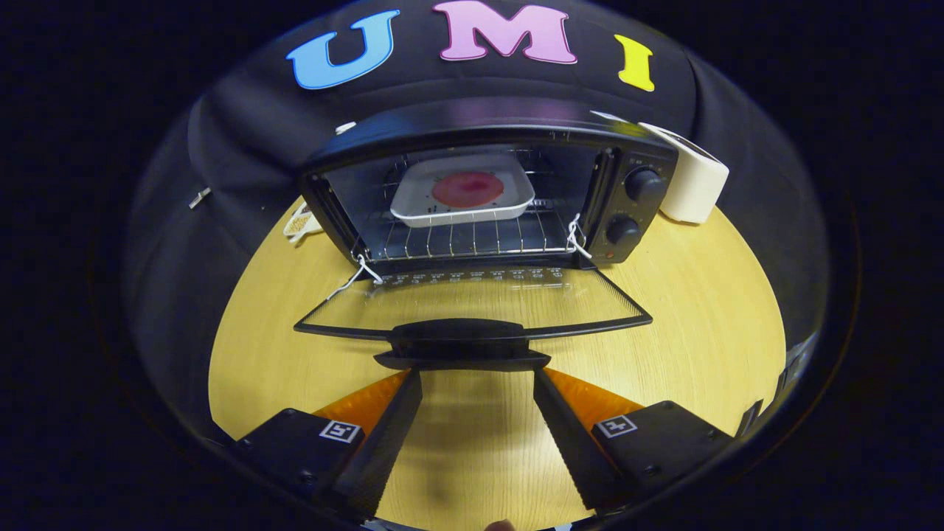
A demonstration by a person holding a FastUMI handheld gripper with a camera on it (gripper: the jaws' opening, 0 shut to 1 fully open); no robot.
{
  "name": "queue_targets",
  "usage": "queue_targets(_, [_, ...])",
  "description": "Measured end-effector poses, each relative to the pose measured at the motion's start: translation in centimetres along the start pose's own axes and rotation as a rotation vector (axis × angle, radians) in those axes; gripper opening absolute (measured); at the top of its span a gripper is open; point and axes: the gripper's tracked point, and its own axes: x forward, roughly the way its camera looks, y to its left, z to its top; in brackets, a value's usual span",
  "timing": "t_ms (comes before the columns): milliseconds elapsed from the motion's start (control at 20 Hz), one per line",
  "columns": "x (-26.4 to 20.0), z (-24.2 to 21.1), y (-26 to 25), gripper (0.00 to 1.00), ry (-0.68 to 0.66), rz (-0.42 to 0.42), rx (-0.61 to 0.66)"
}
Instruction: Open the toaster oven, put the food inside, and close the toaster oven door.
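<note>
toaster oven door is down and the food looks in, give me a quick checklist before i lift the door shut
1. White square tray with the pink round food sits fully on the wire rack, behind the door line: ok.
2. Glass door of the black toaster oven lies open and flat, nothing on it: ok.
3. Hand-held gripper open, tips just below the black door handle, one toward each end: ok.
4. Fingers touching the handle: cannot tell.
5. White strings at both hinges clear of the door gap: cannot tell.
</note>
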Motion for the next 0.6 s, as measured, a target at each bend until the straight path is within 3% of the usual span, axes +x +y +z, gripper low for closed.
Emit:
queue_targets(300, [-1.7,3.5,0.1,1.0,-0.124,0.008,-0.068])
queue_targets(600, [-4.8,10.2,0.2,1.0,-0.301,0.02,-0.101])
